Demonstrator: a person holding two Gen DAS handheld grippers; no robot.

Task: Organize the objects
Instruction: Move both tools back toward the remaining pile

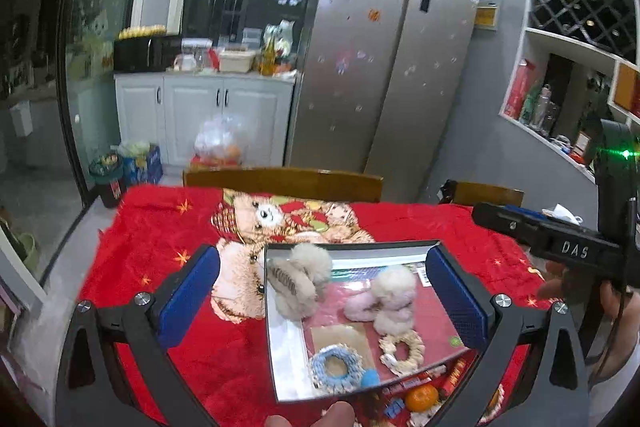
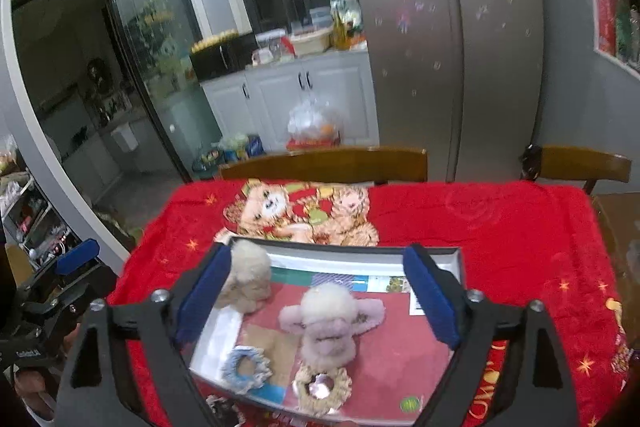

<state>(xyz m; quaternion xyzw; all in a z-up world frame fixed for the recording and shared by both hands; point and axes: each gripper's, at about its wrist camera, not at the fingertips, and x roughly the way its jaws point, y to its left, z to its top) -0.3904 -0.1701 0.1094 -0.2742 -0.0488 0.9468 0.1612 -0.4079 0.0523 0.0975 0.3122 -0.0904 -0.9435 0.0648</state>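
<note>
We hold both grippers above a table draped in a red blanket (image 1: 168,227), tilted downward toward it, a silver refrigerator (image 1: 384,67) and two wooden chairs (image 2: 324,163) behind. The left gripper (image 1: 324,291) and right gripper (image 2: 320,295) each stand with jaws spread wide and nothing between the pads. Below them lies a shallow box (image 2: 216,331) holding a beige fluffy hair claw (image 1: 296,279), pink fluffy hair ties (image 2: 332,323), a blue scrunchie (image 1: 336,367) and a cream scrunchie (image 1: 404,349). An orange (image 1: 422,398) sits just beside the box.
</note>
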